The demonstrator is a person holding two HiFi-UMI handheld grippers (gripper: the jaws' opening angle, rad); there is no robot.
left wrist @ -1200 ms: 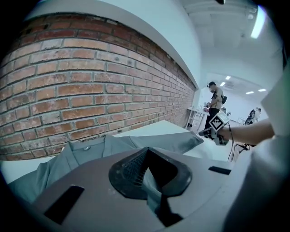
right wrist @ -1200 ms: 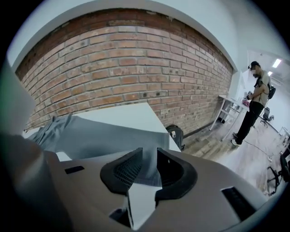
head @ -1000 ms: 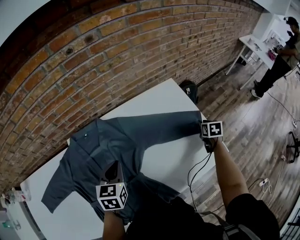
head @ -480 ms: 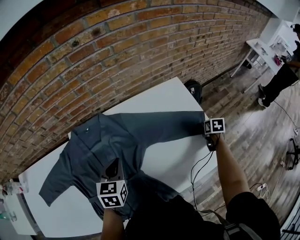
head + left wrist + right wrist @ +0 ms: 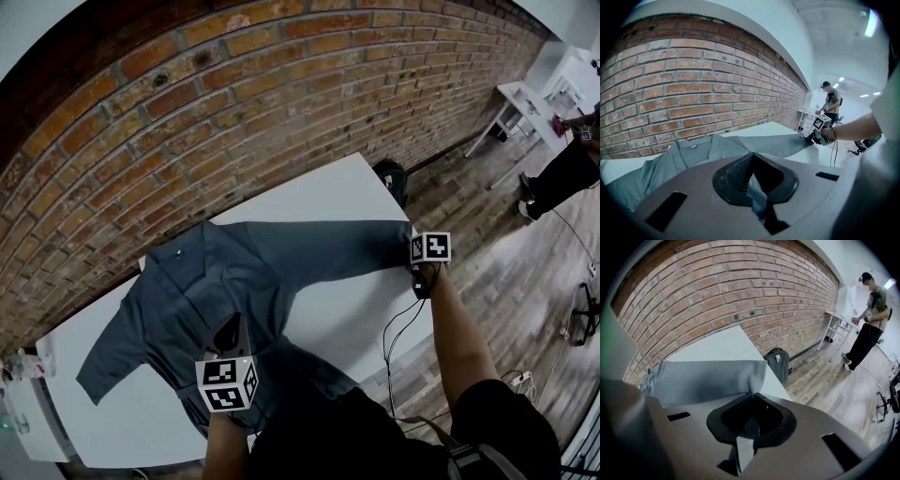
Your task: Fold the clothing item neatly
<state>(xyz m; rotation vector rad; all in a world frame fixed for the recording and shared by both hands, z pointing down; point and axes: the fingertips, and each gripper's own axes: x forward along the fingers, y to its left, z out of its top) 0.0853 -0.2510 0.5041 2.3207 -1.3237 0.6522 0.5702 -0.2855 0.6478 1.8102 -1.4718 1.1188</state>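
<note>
The left gripper (image 5: 229, 336) is clamped on a fold of the shirt (image 5: 225, 281). Its own view shows the jaws together, with a strip of grey-blue cloth pinched between them (image 5: 757, 190). The right gripper (image 5: 414, 266) has just been closing. In its view the jaws are narrow and the end of a sleeve (image 5: 710, 379) runs down into them, so it grips the cuff.

The shirt is a grey-blue, long-sleeved garment with a collar (image 5: 173, 258). It lies face up on a white table (image 5: 328, 192) that stands against a brick wall (image 5: 234, 94). The body sits at the near left of the table. The gripped sleeve stretches flat and nearly straight to the table's right corner, and the other sleeve (image 5: 108, 361) slants down towards the left edge. The lower hem bunches near the person's body.

Only the head view shows the whole spread of the garment, both marker cubes and a black cable (image 5: 398, 337) hanging by the right forearm. The left gripper view looks along the shirt at table height: the collar is open, and the right gripper (image 5: 816, 133) is far off at the sleeve end. The right gripper view shows the cuff's folded edge at the table corner, and beyond it a dark backpack (image 5: 777, 361) on the wooden floor (image 5: 820, 385). A person (image 5: 867, 319) stands at a further table.
</note>
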